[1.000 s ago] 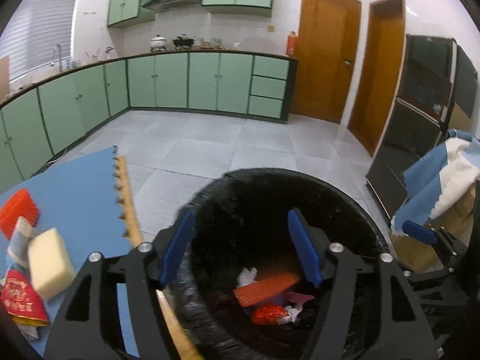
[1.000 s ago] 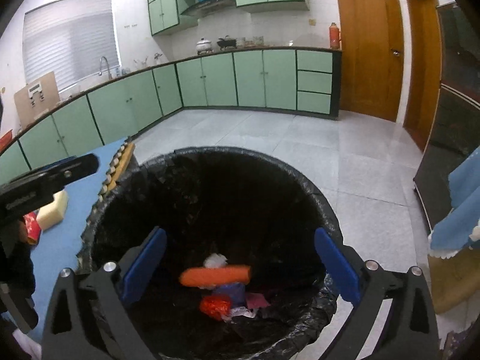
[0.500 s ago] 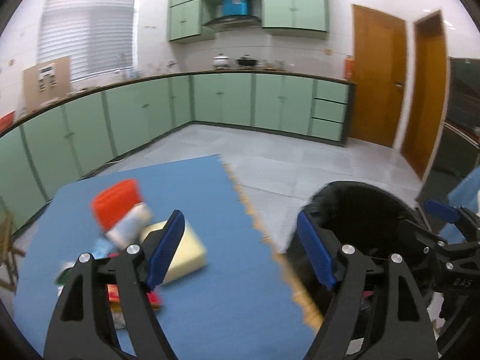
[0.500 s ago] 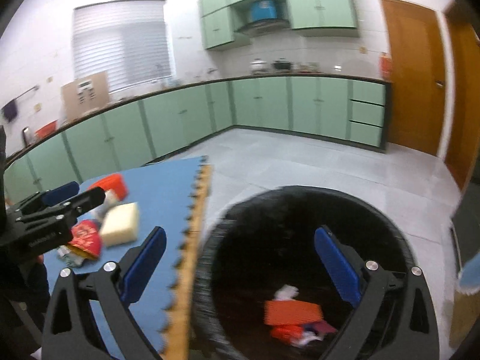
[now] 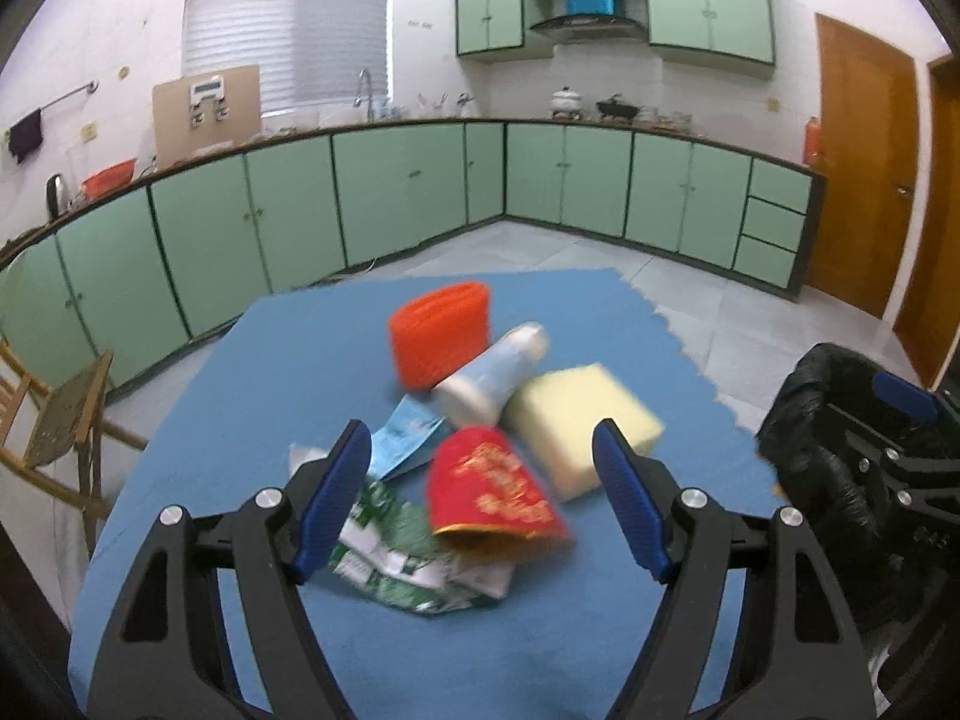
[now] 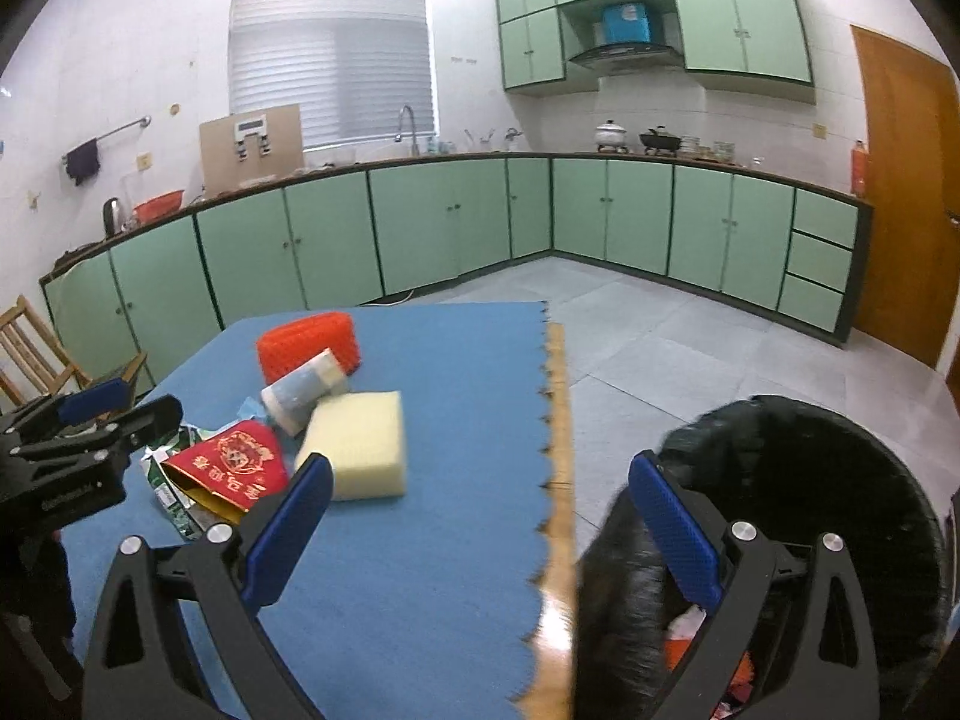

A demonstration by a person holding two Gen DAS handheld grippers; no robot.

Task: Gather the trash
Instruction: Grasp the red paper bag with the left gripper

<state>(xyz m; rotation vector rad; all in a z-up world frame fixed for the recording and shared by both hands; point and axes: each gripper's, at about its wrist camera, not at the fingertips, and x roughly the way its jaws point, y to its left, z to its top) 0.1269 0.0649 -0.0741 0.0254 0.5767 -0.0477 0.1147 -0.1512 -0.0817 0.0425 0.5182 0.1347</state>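
Back over the pile now: the left gripper (image 5: 483, 501) hangs above the trash on the blue tabletop (image 5: 288, 360), jaws spread wide and holding nothing. Straight ahead of it lies a red packet (image 5: 492, 495), with a torn green-and-white wrapper (image 5: 402, 564) under its near edge, a yellow sponge (image 5: 579, 426) touching on the right, then a white bottle (image 5: 492, 375) and an orange scrubber (image 5: 438, 339) behind.

The right gripper (image 6: 480, 531) is also wide open and empty, straddling the tabletop edge and the black bin (image 6: 840, 480), which sits on the floor just beside.

This looks like the reach for the next piece. The red packet seems the likely pick: drop lower, close on it, carry it right.

1 second ago both views looked down into the bin; both have since swung left to the pile.
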